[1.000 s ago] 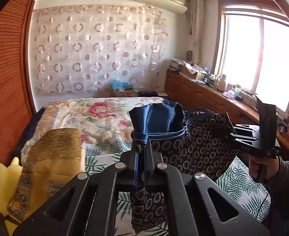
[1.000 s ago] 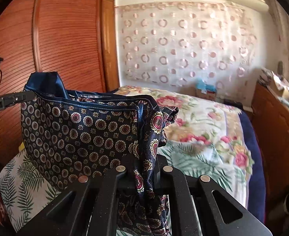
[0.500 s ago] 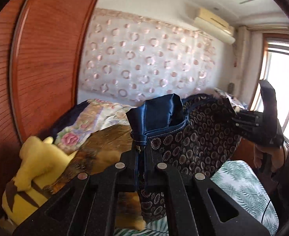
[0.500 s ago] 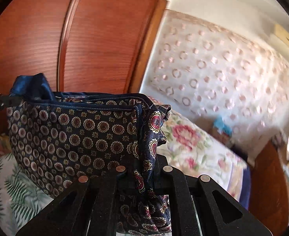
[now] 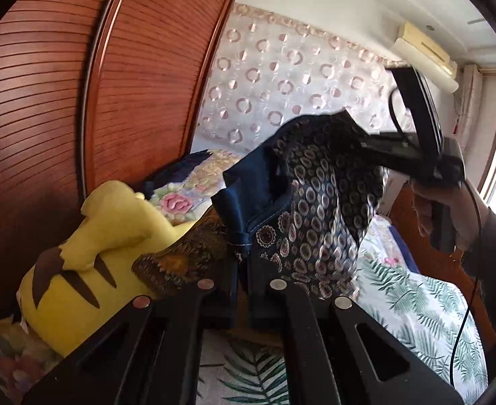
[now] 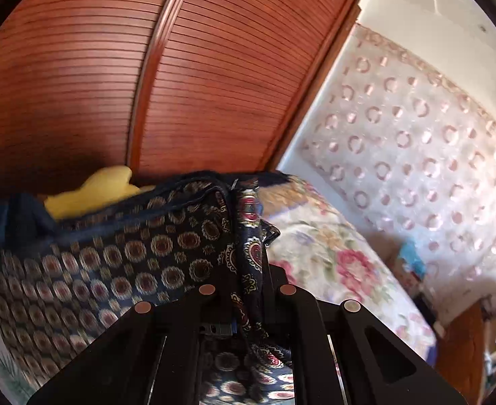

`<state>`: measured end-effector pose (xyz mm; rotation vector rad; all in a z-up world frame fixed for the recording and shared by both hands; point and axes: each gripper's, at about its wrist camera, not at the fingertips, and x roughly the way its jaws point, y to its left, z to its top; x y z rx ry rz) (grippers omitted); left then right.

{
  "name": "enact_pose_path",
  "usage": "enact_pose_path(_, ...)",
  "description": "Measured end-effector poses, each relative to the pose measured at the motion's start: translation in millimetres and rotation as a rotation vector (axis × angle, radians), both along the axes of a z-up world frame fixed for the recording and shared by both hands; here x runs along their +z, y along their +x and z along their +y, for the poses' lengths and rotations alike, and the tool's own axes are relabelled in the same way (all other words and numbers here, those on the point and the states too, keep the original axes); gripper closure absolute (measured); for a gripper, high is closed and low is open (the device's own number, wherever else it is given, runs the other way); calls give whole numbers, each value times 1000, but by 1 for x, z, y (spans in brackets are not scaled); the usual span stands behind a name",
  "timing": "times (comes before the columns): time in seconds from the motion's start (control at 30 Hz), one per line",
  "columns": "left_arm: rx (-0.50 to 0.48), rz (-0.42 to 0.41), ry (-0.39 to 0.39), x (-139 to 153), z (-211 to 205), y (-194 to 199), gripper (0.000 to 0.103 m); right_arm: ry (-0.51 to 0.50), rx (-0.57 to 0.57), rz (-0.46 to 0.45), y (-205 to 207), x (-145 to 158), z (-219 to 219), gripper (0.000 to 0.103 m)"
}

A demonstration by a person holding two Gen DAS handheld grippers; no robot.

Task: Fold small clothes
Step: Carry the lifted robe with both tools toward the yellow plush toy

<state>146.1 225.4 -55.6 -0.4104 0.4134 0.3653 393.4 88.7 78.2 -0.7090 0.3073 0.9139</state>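
A small dark-blue garment [image 5: 318,209] with a round medallion print and a plain blue lining hangs in the air between both grippers, above the bed. My left gripper [image 5: 242,253] is shut on one corner of its top edge. In the left wrist view my right gripper [image 5: 359,131] pinches the opposite corner, higher up at the right, held by a hand [image 5: 450,202]. In the right wrist view my right gripper [image 6: 248,236] is shut on a bunched corner of the garment [image 6: 129,256], which stretches away to the left.
A yellow plush toy [image 5: 92,256] and a gold-patterned cushion [image 5: 183,256] lie at the left, against a slatted wooden wardrobe [image 5: 62,108]. The bed carries a leaf-print sheet [image 5: 416,307] and a floral quilt [image 6: 325,249]. A circle-patterned curtain [image 6: 416,155] covers the far wall.
Both grippers have swung to the left with the garment and rolled, so the wardrobe and plush toy now fill the views. The garment stays held between them, more slack and tilted.
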Motion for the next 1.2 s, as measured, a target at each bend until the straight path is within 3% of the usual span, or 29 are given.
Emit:
enact_pose_path(0.1, 13, 35, -24, -13, 10, 1, 98, 19, -7, 22, 7, -7, 8, 95)
enact_pose_path(0.17, 17, 38, -40, -16, 15, 1, 98, 31, -17, 40, 13, -11, 11, 75)
enact_pose_path(0.37, 14, 46, -40, -19, 12, 0, 98, 150, -60, 74, 25, -5, -15, 49)
enact_pose_path(0.5, 24, 59, -44, -20, 14, 3, 98, 153, -76, 129, 34, -15, -36, 44)
enact_pose_path(0.63, 26, 77, -26, -21, 13, 5, 98, 68, -61, 274, 45, -52, -38, 44)
enact_pose_path(0.8, 22, 105, -12, -23, 15, 8, 98, 43, -89, 353, 64, -91, -39, 44)
enact_pose_path(1.0, 14, 142, 22, -21, 10, 10, 98, 76, -119, 349, 70, -94, -31, 43)
enact_pose_path(1.2, -13, 148, 87, -6, 3, 3, 98, 120, -113, 336, 31, -90, -39, 43)
